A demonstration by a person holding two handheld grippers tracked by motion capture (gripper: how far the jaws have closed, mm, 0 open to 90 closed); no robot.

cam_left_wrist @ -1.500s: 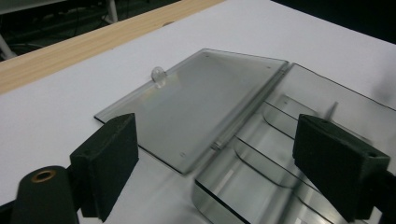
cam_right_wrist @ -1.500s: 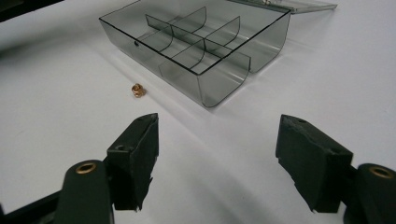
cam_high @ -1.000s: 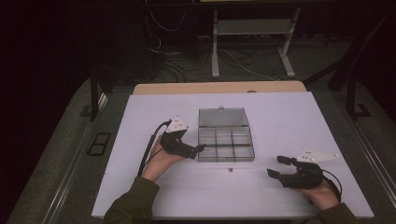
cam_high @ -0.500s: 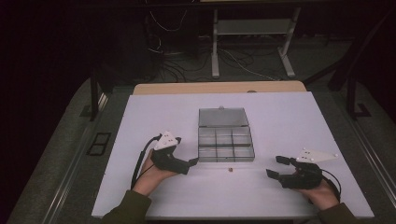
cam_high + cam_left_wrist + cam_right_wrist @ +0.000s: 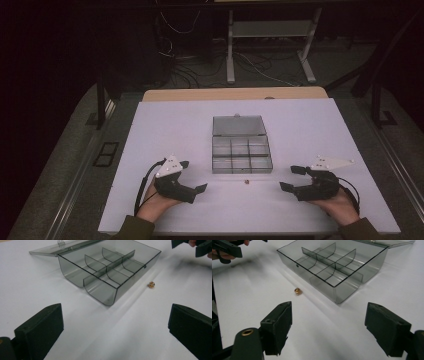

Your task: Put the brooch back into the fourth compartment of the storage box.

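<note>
A smoky clear compartment box (image 5: 242, 170) sits mid-table, its lid (image 5: 238, 126) laid open at the far side and its compartments empty. A tiny brass piece (image 5: 245, 182) lies on the white table just in front of it. My left gripper (image 5: 194, 176) rests front left, open, its jaws aimed toward the box (image 5: 107, 267) and the brass piece (image 5: 151, 284). My right gripper (image 5: 288, 177) rests front right; its jaws have just been opening and hold nothing. The right gripper view has the brass piece (image 5: 297, 291) ahead beside the box (image 5: 337, 262).
The white table top (image 5: 170, 130) has bare room on both sides of the box. Beyond its far edge stand a metal frame (image 5: 270, 35) and loose cables on a dark floor. A cable trails from each gripper.
My left hand has drawn back from the box's left front corner toward the near edge of the table. The right hand stays put, its jaws a little wider.
</note>
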